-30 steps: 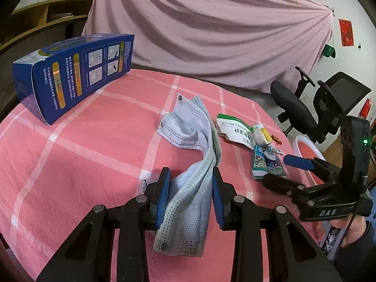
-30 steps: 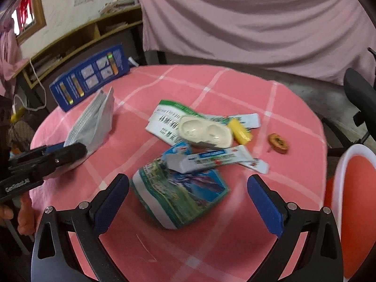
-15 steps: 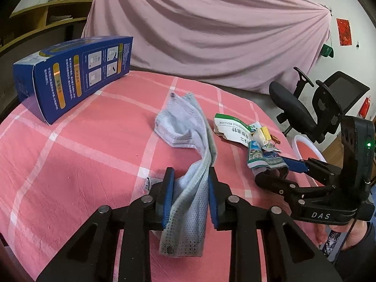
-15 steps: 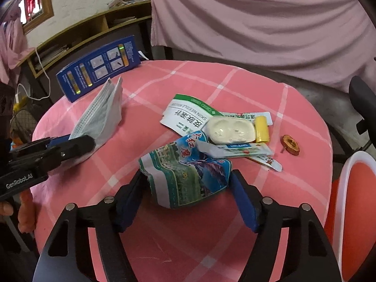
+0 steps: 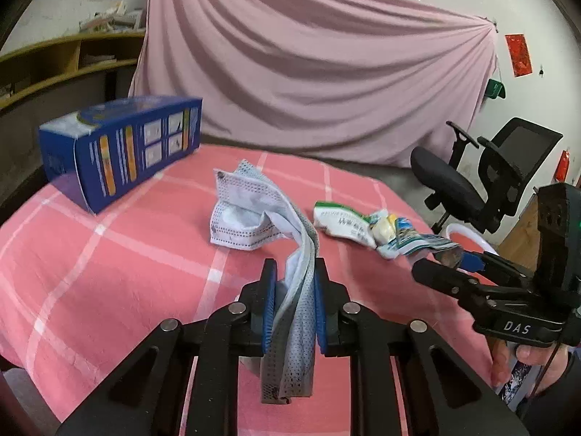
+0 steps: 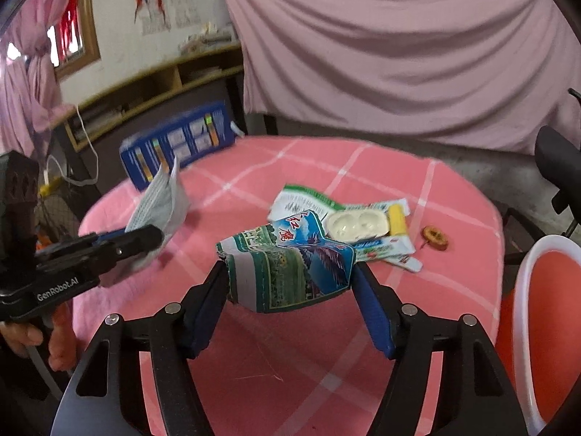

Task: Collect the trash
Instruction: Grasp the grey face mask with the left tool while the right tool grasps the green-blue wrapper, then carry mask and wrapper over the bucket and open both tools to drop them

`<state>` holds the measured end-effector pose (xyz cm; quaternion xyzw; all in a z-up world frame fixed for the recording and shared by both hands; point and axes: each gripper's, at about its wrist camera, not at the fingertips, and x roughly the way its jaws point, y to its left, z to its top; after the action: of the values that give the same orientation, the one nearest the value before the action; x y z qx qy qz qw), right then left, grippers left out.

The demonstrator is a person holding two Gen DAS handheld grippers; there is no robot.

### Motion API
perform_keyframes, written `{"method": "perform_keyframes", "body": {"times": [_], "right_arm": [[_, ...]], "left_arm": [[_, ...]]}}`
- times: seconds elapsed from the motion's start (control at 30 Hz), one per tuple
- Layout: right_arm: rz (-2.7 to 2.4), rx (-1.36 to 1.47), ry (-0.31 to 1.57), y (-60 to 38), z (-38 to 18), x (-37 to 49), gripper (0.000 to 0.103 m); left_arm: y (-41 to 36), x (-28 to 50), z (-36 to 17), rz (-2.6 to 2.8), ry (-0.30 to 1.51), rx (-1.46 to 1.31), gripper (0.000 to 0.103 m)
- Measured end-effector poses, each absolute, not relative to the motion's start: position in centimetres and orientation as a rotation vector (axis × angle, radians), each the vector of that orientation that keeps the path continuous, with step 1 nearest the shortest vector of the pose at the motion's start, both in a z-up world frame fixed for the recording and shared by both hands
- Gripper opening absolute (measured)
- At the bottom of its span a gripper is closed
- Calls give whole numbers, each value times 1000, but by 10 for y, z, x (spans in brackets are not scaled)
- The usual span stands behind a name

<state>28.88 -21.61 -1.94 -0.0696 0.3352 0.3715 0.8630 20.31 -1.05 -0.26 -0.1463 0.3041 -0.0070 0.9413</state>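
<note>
**Two grippers pinch trash over a pink checked table**

Left wrist view: the left gripper [image 5: 295, 292] is closing on a gray face mask [image 5: 254, 214] trailing toward 11 o'clock.

Right wrist view: the right gripper [image 6: 290, 287] clenches a crumpled green-blue wrapper [image 6: 287, 261]; other trash [image 6: 357, 223] lies at 1 o'clock.

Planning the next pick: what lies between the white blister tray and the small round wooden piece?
In the right wrist view, a yellow tube lies beside the tray; then bare cloth up to the wooden piece.
</note>
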Motion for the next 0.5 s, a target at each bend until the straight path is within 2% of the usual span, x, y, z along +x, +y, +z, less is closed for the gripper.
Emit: {"method": "perform_keyframes", "body": {"times": [0.5], "right_arm": [[546,50,290,-306,40,264,69]], "left_arm": [[-99,220,79,-205,326,-109,15]]}}
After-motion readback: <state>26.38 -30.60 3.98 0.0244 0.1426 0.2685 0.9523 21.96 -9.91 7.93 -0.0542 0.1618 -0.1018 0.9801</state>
